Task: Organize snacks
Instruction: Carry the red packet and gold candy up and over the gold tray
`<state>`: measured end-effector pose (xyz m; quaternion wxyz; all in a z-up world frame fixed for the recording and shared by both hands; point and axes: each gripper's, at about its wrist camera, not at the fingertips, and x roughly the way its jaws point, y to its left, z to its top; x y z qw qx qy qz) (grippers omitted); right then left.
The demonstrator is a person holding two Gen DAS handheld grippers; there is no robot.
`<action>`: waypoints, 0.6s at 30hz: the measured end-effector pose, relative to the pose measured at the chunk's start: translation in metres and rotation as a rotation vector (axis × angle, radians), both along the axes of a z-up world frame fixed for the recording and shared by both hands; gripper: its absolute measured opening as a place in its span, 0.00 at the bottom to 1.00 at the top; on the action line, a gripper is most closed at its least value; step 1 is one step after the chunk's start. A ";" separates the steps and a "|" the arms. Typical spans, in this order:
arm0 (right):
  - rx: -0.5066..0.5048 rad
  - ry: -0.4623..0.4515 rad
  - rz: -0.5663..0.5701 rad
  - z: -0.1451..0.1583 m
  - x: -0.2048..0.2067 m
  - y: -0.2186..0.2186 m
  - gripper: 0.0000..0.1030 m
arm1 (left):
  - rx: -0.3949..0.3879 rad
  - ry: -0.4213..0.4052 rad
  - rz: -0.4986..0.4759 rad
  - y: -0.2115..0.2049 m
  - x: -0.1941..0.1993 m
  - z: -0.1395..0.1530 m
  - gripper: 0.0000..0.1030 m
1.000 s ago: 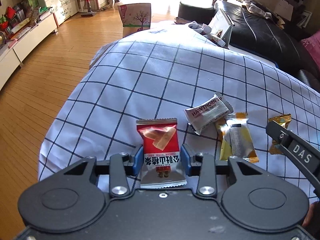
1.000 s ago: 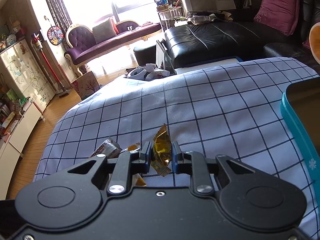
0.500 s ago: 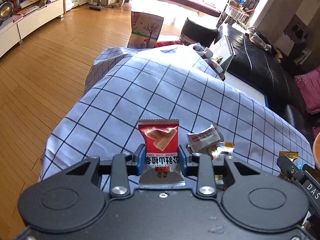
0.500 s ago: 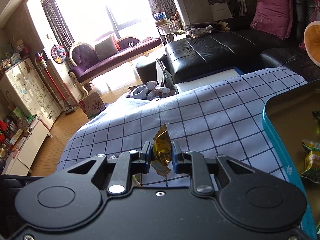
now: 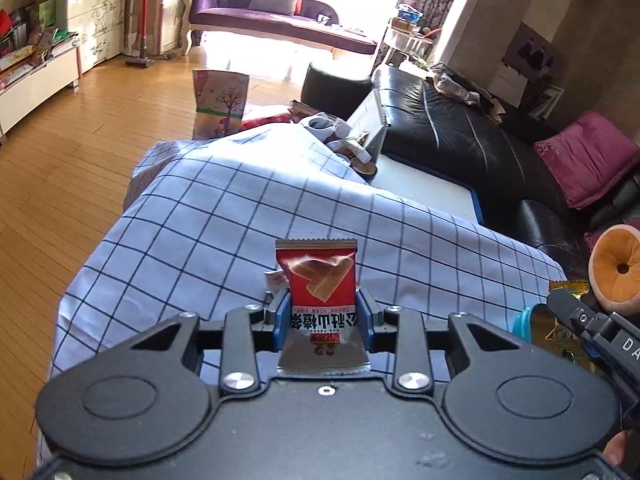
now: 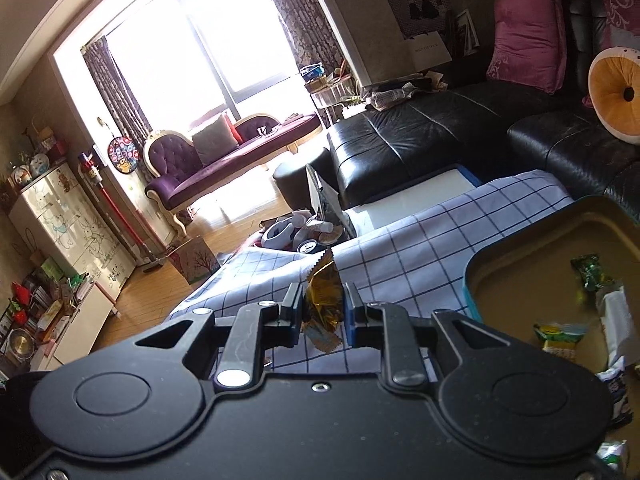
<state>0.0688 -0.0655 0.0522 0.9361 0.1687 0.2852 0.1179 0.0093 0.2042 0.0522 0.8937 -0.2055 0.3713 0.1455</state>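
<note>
My left gripper (image 5: pixel 322 309) is shut on a red snack packet (image 5: pixel 320 285), held upright above the checked tablecloth (image 5: pixel 224 216). My right gripper (image 6: pixel 322 309) is shut on a crinkled gold snack wrapper (image 6: pixel 323 300). In the left wrist view the right gripper's body (image 5: pixel 592 332) enters at the lower right with the gold wrapper's tip (image 5: pixel 568 286) showing. To the right in the right wrist view lies a teal-rimmed tin (image 6: pixel 472 292) holding several wrapped snacks (image 6: pixel 560 338).
A black leather sofa (image 6: pixel 432 136) with magenta cushions (image 6: pixel 528 32) stands behind the table. An orange round plush (image 5: pixel 616 268) sits at the right. A basket of clutter (image 6: pixel 304 232) lies past the table's far edge, with wooden floor (image 5: pixel 60 152) to the left.
Both grippers rose from the cloth with their packets and tilted up toward the room. The loose snacks on the cloth dropped out of sight; the tin came into the right wrist view.
</note>
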 end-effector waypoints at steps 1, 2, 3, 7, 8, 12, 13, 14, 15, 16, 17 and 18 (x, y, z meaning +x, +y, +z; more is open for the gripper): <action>-0.002 -0.002 -0.015 0.002 -0.002 -0.006 0.30 | 0.005 -0.004 -0.018 -0.007 0.001 0.002 0.32; -0.003 -0.006 -0.030 0.005 -0.003 -0.014 0.30 | 0.011 -0.009 -0.038 -0.016 0.002 0.004 0.32; -0.003 -0.012 -0.042 0.007 -0.005 -0.021 0.30 | 0.014 -0.014 -0.058 -0.025 0.004 0.005 0.32; 0.015 -0.036 -0.095 0.015 -0.011 -0.049 0.30 | 0.012 -0.028 -0.131 -0.058 0.009 0.009 0.32; 0.017 -0.041 -0.108 0.016 -0.012 -0.055 0.30 | 0.011 -0.031 -0.153 -0.068 0.012 0.009 0.32; 0.004 -0.059 -0.167 0.019 -0.017 -0.076 0.30 | -0.004 -0.038 -0.222 -0.097 0.021 0.007 0.33; -0.002 -0.060 -0.180 0.018 -0.017 -0.080 0.30 | -0.008 -0.037 -0.236 -0.104 0.024 0.005 0.33; -0.007 -0.059 -0.190 0.018 -0.018 -0.084 0.30 | -0.012 -0.034 -0.245 -0.111 0.027 0.004 0.33; -0.012 -0.056 -0.200 0.017 -0.018 -0.089 0.30 | -0.020 -0.029 -0.255 -0.118 0.032 0.002 0.33; -0.017 -0.052 -0.210 0.016 -0.018 -0.093 0.30 | -0.025 -0.024 -0.264 -0.125 0.036 0.000 0.33; -0.023 -0.048 -0.218 0.015 -0.017 -0.098 0.30 | -0.029 -0.019 -0.274 -0.132 0.040 -0.002 0.33; -0.032 -0.042 -0.225 0.013 -0.016 -0.103 0.29 | -0.031 -0.015 -0.285 -0.141 0.043 -0.004 0.33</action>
